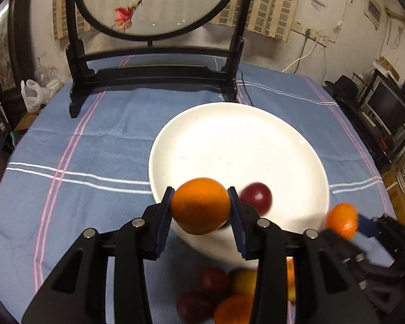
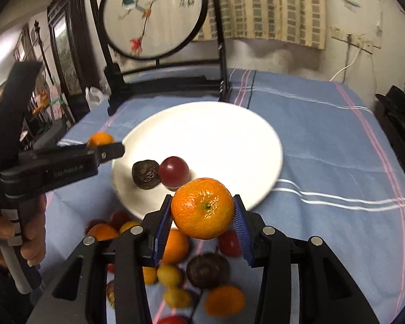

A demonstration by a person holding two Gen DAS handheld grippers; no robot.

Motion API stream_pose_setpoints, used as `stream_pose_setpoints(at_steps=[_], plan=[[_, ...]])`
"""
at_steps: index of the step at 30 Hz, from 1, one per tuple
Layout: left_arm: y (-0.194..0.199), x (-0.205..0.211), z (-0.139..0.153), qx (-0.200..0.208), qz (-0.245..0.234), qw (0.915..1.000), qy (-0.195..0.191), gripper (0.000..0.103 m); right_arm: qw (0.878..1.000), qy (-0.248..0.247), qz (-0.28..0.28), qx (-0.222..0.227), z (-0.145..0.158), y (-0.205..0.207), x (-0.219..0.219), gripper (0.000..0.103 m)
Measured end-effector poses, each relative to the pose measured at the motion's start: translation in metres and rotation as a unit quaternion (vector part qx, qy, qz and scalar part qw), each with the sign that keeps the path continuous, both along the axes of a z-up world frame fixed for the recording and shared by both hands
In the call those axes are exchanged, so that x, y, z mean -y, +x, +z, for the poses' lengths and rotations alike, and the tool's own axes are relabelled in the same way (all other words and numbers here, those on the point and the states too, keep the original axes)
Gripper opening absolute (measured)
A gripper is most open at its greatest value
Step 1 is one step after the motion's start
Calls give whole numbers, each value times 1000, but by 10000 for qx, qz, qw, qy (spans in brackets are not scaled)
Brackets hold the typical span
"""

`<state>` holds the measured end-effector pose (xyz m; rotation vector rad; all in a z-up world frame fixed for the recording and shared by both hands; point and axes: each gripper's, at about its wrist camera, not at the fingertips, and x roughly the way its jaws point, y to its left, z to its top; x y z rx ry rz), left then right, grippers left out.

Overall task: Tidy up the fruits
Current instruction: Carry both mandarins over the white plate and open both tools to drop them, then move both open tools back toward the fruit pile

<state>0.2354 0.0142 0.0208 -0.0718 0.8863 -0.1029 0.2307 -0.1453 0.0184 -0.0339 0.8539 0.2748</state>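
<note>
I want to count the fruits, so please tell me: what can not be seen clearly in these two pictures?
- Left wrist view: fruit pile blurred, partly behind the left claw.
- Left wrist view: wrinkled dark fruit on the plate hidden by the held orange.
- Right wrist view: pile cut by the bottom edge and the right claw.

Dim indoor light from overhead; glare on the round white ceramic plate (image 1: 256,140); motion-blurred heaped fruit near the worktop's front edge; dark, bowed fisheye corners.

Only blurred, unreadable lettering shows on the left tongs (image 2: 105,145).
</note>
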Motion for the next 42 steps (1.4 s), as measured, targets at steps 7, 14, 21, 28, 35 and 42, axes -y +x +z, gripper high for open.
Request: stream_pose_setpoints(at_steps=[7,14,21,28,35,42], plan=[[23,3,-23,-65,-120,9999,-81,39,9995,-102,-55,-283,-22,28,-6,45],[18,0,-19,319,72,9994,-96,79,9999,11,-83,-105,-14,21,0,62],[-10,-1,-1,434,31,9990,-42,91,9996,210,-191,70,-1,-14,20,73],[-53,0,7,458,-61,9989,-31,95,10000,-75,-3,-44,-10,-53,24,77],[-96,-9,-3,359,69,9993,-2,96,9996,-196,223,-10,-10,-96,21,77],[-126,-21,-25,396,267,9988,71,96,9974,-457,508,-217,-26,-123,5,77]])
